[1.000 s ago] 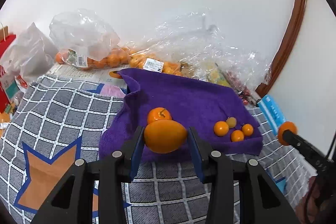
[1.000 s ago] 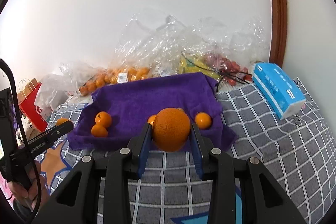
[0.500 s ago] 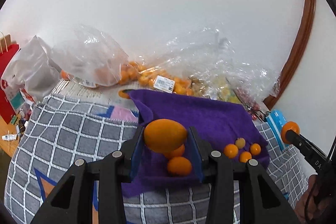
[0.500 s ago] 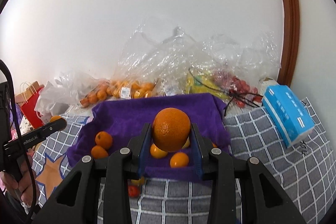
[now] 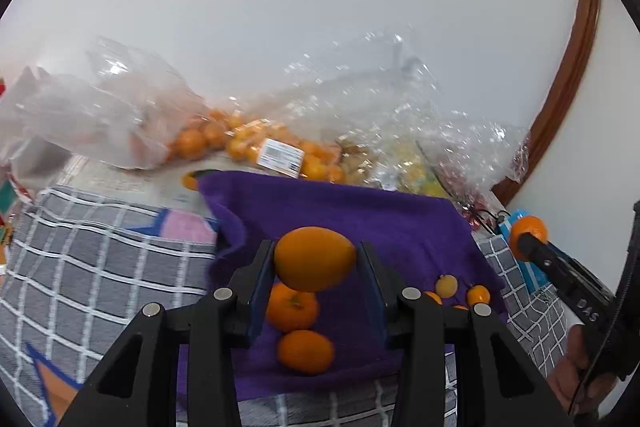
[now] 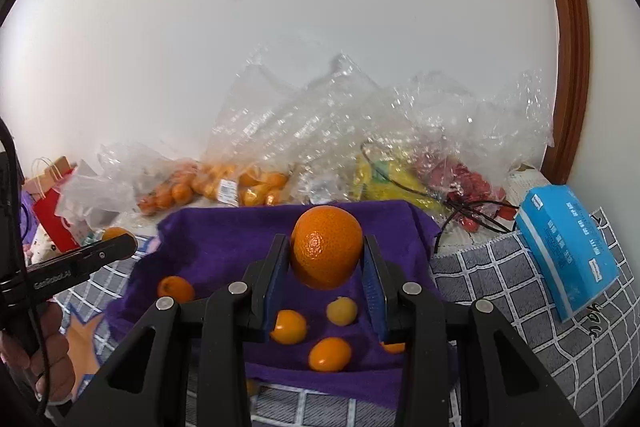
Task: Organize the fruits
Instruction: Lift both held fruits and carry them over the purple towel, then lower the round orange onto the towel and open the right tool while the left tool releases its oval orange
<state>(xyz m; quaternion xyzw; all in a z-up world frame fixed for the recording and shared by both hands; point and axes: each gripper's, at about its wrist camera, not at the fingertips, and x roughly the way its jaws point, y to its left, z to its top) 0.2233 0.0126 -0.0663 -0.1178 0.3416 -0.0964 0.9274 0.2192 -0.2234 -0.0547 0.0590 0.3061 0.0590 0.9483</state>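
My left gripper [image 5: 315,263] is shut on a smooth oval orange fruit [image 5: 315,258], held above the purple towel [image 5: 360,223]. Below it on the towel lie two tangerines [image 5: 292,307] [image 5: 305,351], and several small kumquats [image 5: 446,285] sit to the right. My right gripper [image 6: 326,259] is shut on a round orange [image 6: 326,247], also over the purple towel [image 6: 224,239]. Several small orange fruits [image 6: 289,326] lie on the cloth under it. Each gripper shows at the edge of the other's view, with its fruit.
Clear plastic bags of tangerines [image 5: 240,143], yellow fruit [image 6: 384,179] and red fruit [image 6: 468,183] line the wall behind the towel. A blue tissue box [image 6: 568,247] lies at the right. The grey checked cloth [image 5: 100,247] covers the surface. A red paper bag [image 6: 52,219] stands far left.
Both grippers have moved forward over the purple towel with their fruits still held. The fruits on the towel now lie under and between the fingers instead of ahead of them.
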